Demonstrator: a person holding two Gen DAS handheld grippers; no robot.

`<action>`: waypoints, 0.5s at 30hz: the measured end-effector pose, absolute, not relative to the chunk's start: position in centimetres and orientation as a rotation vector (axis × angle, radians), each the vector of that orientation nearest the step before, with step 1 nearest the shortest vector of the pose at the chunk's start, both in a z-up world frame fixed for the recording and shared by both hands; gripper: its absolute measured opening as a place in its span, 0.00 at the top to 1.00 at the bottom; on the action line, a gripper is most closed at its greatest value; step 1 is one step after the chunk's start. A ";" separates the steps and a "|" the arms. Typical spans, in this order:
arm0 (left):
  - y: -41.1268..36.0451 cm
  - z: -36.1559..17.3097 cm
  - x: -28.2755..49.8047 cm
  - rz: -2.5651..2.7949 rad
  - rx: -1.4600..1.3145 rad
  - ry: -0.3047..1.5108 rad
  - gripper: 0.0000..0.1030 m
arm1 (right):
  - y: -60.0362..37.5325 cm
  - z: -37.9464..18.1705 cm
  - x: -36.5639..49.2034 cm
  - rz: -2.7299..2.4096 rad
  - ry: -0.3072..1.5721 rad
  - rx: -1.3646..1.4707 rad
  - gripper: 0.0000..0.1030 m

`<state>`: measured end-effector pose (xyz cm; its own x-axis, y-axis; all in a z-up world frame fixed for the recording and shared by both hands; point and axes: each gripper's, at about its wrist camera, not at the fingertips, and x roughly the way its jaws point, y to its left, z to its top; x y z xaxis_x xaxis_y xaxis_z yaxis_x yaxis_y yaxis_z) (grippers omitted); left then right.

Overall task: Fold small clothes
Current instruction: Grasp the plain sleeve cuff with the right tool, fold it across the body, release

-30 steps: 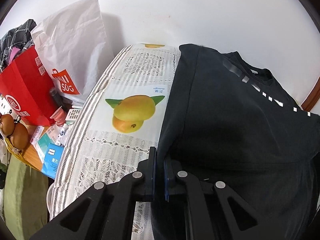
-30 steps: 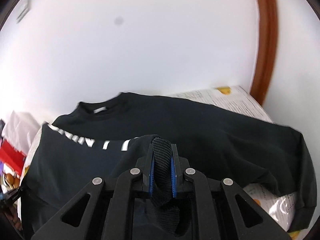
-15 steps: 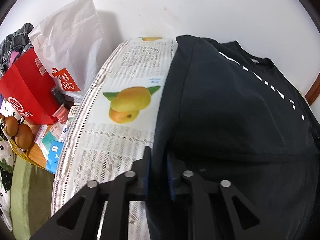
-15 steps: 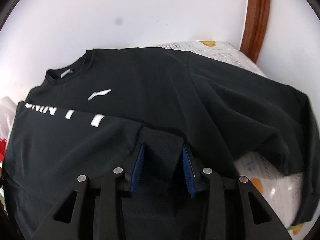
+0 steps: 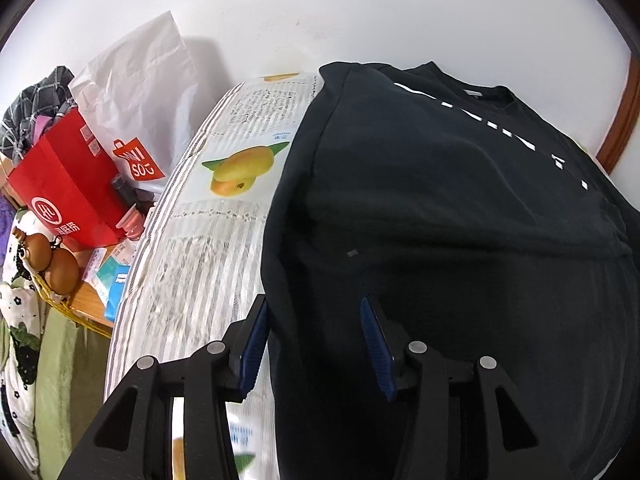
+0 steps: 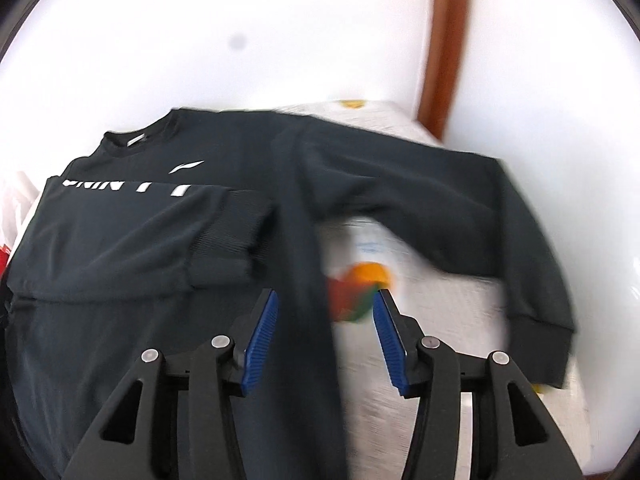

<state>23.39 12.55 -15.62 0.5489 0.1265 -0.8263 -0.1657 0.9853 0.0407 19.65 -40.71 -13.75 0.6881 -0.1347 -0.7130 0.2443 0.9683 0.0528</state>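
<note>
A black long-sleeved sweatshirt (image 5: 460, 200) with white lettering lies flat on the fruit-print tablecloth (image 5: 224, 216). Its left sleeve (image 6: 160, 228) is folded across the chest, cuff (image 6: 232, 236) near the middle. The right sleeve (image 6: 500, 232) lies spread out to the right. My left gripper (image 5: 314, 332) is open over the shirt's left folded edge, holding nothing. My right gripper (image 6: 324, 324) is open just above the shirt's right side edge, empty.
Left of the table stand a red paper bag (image 5: 68, 192), a white paper bag (image 5: 136, 104), small boxes and bottles (image 5: 120, 256), and brown gourd-shaped things (image 5: 52, 260). A white wall is behind; a brown door frame (image 6: 448, 44) is at the back right.
Both grippers have opened. The right one let go of the sleeve cuff, which now lies on the chest, and moved right. The left one released the shirt's folded edge.
</note>
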 end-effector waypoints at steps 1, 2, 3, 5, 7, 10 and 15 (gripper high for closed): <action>12.4 -15.4 23.0 0.183 -0.046 0.967 0.58 | -42.0 -13.8 18.8 -0.251 0.778 0.146 0.50; 12.3 -15.3 22.7 0.190 -0.048 0.960 0.58 | -43.0 -13.9 18.4 -0.271 0.778 0.150 0.48; 12.2 -15.3 22.5 0.193 -0.049 0.961 0.57 | -44.4 -14.1 17.7 -0.298 0.778 0.161 0.47; 12.0 -15.2 22.0 0.174 -0.064 0.970 0.58 | -46.8 -14.6 16.6 -0.335 0.784 0.187 0.38; 11.6 -15.3 21.6 0.160 -0.070 0.969 0.57 | -49.2 -15.5 15.7 -0.369 0.801 0.224 0.35; 10.9 -15.9 21.2 0.162 -0.051 0.980 0.46 | -51.9 -17.0 14.6 -0.408 0.815 0.276 0.35; 10.1 -17.0 20.7 0.170 -0.005 1.000 0.42 | -53.3 -19.2 14.5 -0.388 0.849 0.298 0.35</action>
